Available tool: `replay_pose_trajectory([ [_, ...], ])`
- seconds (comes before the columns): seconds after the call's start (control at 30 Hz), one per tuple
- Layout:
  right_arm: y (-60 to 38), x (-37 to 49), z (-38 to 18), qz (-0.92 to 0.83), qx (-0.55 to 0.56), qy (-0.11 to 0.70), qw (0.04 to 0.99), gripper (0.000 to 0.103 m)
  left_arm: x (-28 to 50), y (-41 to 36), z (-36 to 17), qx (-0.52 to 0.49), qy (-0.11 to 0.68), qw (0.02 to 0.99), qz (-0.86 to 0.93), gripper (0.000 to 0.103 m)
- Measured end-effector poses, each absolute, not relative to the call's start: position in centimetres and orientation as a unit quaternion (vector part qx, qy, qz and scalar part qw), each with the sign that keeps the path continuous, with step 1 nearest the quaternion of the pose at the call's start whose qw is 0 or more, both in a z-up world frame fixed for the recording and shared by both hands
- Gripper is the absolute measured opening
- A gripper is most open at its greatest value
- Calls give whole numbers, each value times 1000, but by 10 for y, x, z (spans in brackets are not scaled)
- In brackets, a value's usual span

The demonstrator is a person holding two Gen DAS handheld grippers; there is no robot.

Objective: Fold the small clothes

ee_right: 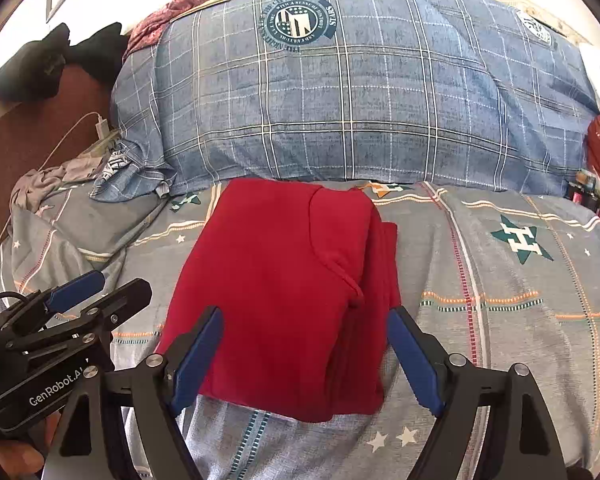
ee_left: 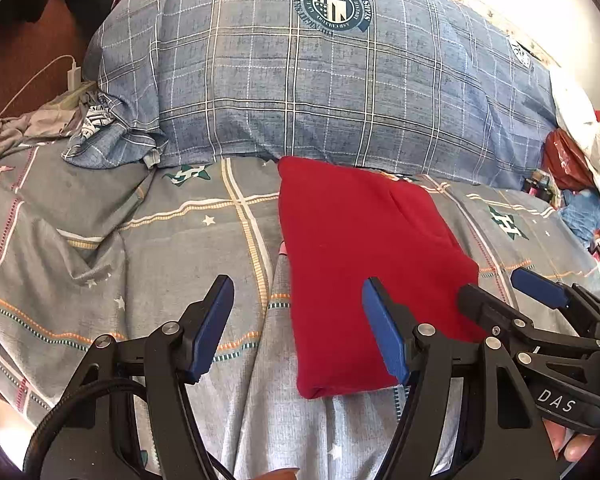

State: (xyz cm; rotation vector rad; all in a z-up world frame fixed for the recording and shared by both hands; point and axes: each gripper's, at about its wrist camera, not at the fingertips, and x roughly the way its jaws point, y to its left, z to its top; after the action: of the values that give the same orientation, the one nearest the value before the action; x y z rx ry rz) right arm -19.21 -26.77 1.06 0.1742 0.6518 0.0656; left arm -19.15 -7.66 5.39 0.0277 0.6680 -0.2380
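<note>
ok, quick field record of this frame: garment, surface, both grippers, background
garment: red garment, folded into a compact rectangle, lying flat
surface: grey patterned bedsheet
left gripper: open, nothing between the fingers, right finger over the garment's left edge
right gripper: open, fingers either side of the garment's near end, not pressing it
background: blue plaid pillow behind the garment; crumpled grey cloth at far left
</note>
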Motion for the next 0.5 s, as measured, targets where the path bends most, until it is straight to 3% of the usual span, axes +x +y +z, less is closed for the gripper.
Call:
replay_pose_trajectory([
  [0.5,-260,-181,1,32,95,338,936,82,-181,-76,46,13,335,935,-115,67],
])
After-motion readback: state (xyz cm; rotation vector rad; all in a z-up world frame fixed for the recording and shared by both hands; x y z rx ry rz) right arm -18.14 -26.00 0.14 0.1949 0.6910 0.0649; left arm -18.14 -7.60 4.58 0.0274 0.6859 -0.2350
